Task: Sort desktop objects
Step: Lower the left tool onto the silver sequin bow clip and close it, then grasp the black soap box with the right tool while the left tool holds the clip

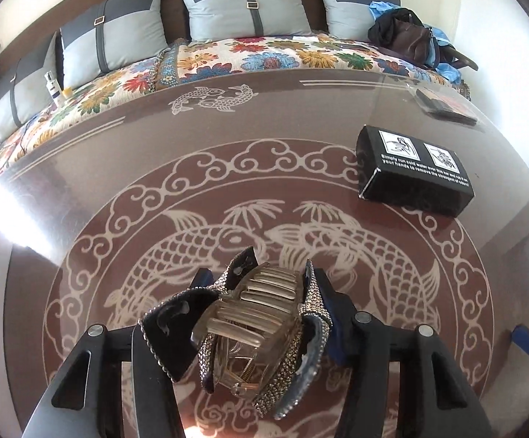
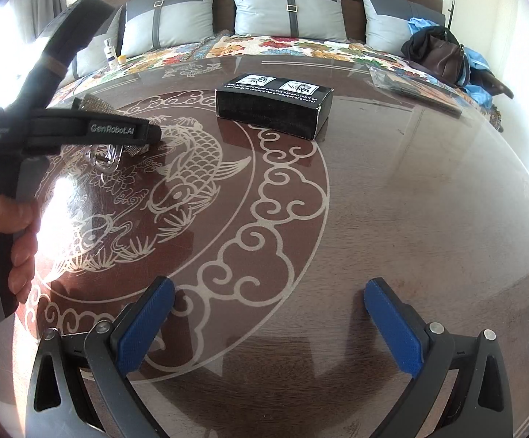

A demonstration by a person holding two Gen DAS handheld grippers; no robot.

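Note:
A translucent hair claw clip (image 1: 249,325) with a rhinestone-edged dark bow sits between the fingers of my left gripper (image 1: 260,284). Both pads press on the bow's sides, just over the koi pattern of the glass table (image 1: 264,168). In the right wrist view that same left gripper (image 2: 118,142), held by a person's hand (image 2: 16,241), is at the far left with the clip (image 2: 105,155) glinting under it. My right gripper (image 2: 269,303) stands open over bare table, its blue pads (image 2: 147,325) wide apart with nothing between them.
A black printed box (image 1: 414,175) (image 2: 275,107) lies on the table beyond both grippers. A flat clear-wrapped packet (image 1: 447,104) rests near the far right edge. Behind the table is a sofa with grey cushions (image 1: 242,3), a small bottle (image 1: 54,87) and a brown bag (image 1: 410,40).

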